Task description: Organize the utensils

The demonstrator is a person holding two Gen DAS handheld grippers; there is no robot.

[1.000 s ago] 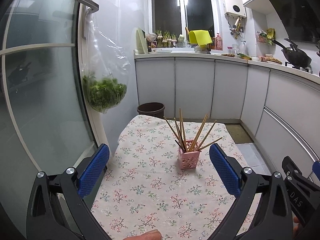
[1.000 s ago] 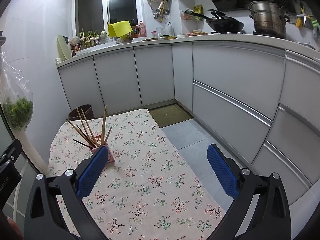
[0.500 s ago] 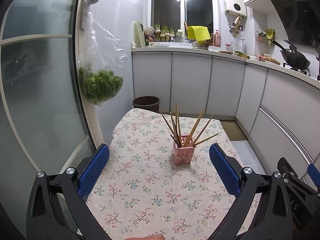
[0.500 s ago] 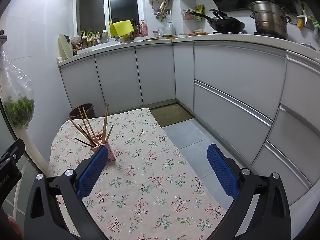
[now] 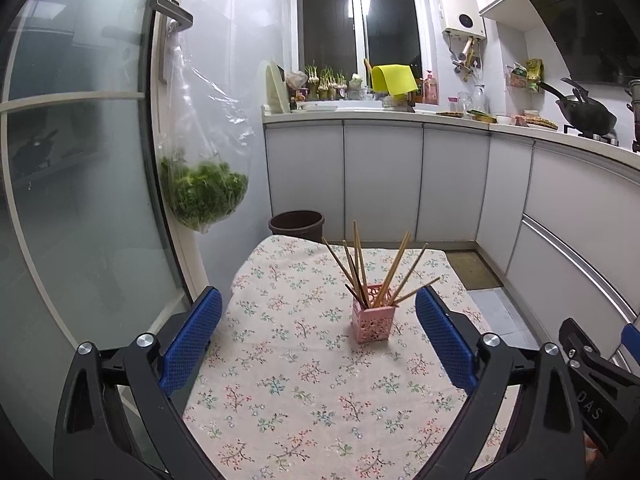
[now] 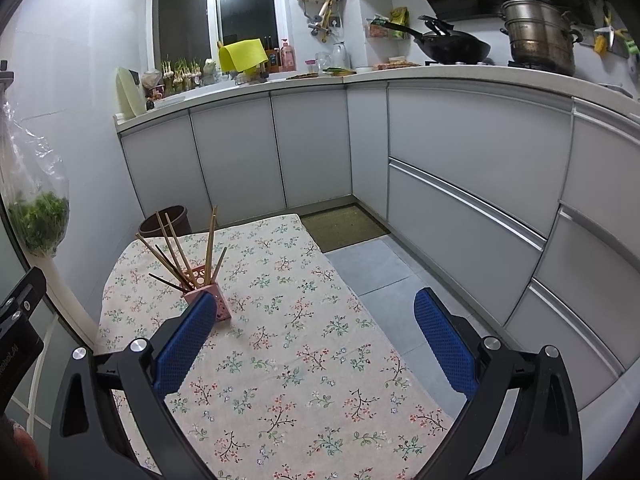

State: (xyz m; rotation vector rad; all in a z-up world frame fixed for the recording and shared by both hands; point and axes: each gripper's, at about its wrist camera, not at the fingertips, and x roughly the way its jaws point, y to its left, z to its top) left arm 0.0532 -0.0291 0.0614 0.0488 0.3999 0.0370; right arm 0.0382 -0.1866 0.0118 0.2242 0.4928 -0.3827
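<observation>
Only the right view is showing the steamer pot [image 6: 538, 34] — chopsticks [image 5: 362, 270] are fanning from the pink holder [image 5: 373, 318], left gripper [image 5: 318, 334] and right gripper [image 6: 316, 340] both gaping empty.

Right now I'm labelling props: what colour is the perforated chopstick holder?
Pink perforated chopstick holder; clearest in the left wrist view.

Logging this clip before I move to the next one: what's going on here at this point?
A person holds a gripper in each hand above a small table with a floral cloth. The left gripper and the right gripper are both open and hold nothing. The chopsticks all stand fanned out in a pink holder on the table, and neither gripper touches them. No loose utensils show on the cloth.
</observation>
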